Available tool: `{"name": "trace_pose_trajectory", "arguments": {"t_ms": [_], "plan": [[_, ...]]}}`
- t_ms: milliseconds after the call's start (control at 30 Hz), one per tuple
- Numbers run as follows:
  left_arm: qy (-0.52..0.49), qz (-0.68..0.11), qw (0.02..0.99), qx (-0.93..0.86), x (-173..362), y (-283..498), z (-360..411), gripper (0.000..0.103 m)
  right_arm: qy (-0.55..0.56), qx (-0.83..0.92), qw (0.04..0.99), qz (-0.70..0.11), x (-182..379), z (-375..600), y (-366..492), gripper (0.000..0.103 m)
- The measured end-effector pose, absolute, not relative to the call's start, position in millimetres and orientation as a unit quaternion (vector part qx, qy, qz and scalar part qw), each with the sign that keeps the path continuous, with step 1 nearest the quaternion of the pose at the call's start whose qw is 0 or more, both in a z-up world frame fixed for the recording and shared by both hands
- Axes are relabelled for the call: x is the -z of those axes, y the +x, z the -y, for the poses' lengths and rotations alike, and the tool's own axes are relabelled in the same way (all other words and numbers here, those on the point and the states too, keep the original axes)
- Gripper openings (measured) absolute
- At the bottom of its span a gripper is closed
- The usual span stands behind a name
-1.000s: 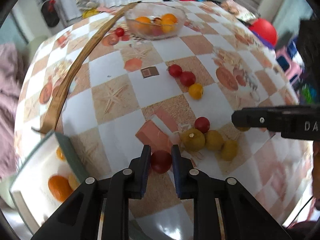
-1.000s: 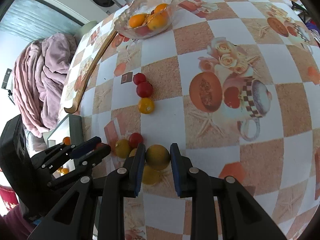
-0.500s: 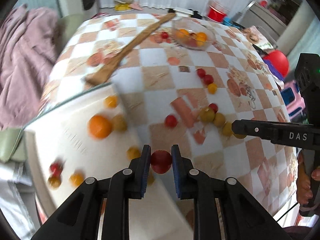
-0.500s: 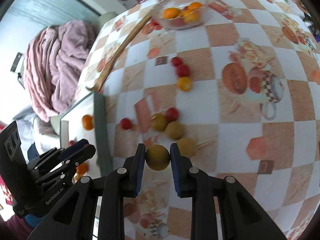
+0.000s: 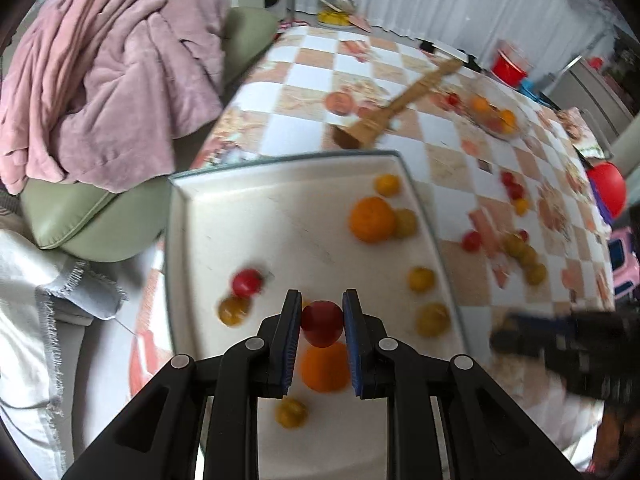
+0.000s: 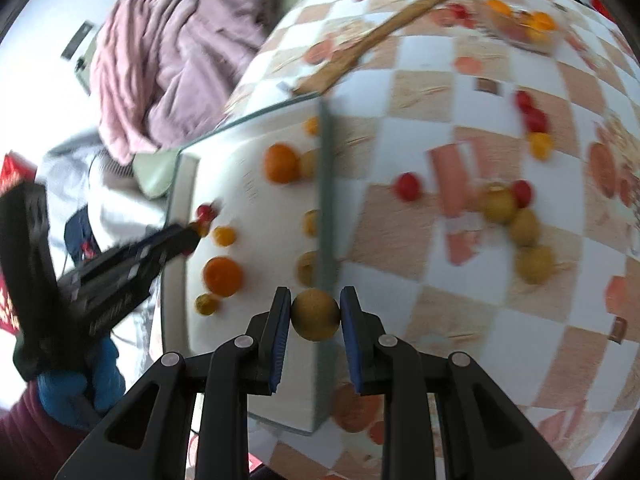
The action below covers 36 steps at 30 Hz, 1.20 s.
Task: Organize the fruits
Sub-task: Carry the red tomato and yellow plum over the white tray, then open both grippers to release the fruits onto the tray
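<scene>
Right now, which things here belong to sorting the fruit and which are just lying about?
Job: red tomato in left hand-held gripper; brownish fruit in right hand-held gripper; white tray; loose fruit; glass bowl.
Lying about: pink blanket; wooden board; red ball.

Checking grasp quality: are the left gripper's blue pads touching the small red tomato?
Touching. The left wrist view shows both pads of the left gripper pressed against the small red tomato, no gap visible either side.
</scene>
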State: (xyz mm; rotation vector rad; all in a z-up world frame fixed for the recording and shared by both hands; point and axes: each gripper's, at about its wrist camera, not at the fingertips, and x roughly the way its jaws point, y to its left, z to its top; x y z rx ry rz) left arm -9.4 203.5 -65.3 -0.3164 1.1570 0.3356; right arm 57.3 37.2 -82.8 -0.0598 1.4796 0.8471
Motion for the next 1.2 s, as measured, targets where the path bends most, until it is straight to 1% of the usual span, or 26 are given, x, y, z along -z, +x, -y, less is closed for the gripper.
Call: {"name": "trace_pose_trajectory", "arguments": {"t_ms": [133,333,467,733,767,800,833,867,900,933,1067,1133,1167,1200], "plan": [[-0.143,-0.537,0.814,-0.172,73,7,-223,0.022,-0.055,-0.391,0.648,-0.651,88,-58,40,0.028],[-0.114,-0.546,0.810,-0.182,92,34,-232,0.023,-0.110,-0.397,0.649,-0.640,100,-81,20,0.028],[-0.105,-0.561,0.800,-0.187,107,40,-234,0.023,-0.149,-0.397,0.654,-0.627,108,-89,9,0.028],[-0.093,-0.580,0.785,-0.196,120,43,-233,0.024,-0.211,-0.392,0.653,-0.612,125,-100,-10,0.028],[-0.093,-0.580,0.785,-0.198,120,43,-234,0.026,-0.220,-0.390,0.652,-0.612,128,-102,-12,0.028],[-0.092,-0.581,0.783,-0.201,121,42,-235,0.046,-0.226,-0.390,0.653,-0.608,128,-104,-15,0.030],[-0.095,-0.580,0.784,-0.202,120,42,-235,0.061,-0.232,-0.392,0.654,-0.604,128,-106,-17,0.034],[-0.094,-0.574,0.787,-0.207,119,41,-236,0.081,-0.236,-0.396,0.651,-0.603,128,-108,-19,0.038],[-0.091,-0.567,0.791,-0.211,117,39,-236,0.081,-0.239,-0.397,0.650,-0.602,128,-110,-21,0.050],[-0.088,-0.566,0.793,-0.210,115,39,-235,0.081,-0.243,-0.395,0.650,-0.602,128,-111,-23,0.058],[-0.091,-0.571,0.789,-0.208,113,39,-236,0.081,-0.234,-0.397,0.650,-0.604,120,-112,-24,0.061],[-0.094,-0.573,0.787,-0.208,110,37,-237,0.081,-0.229,-0.401,0.652,-0.601,109,-115,-19,0.071],[-0.096,-0.573,0.787,-0.208,108,35,-237,0.081,-0.226,-0.404,0.653,-0.599,104,-115,-19,0.074],[-0.097,-0.574,0.786,-0.208,106,34,-236,0.081,-0.224,-0.406,0.654,-0.597,98,-114,-18,0.079]]}}
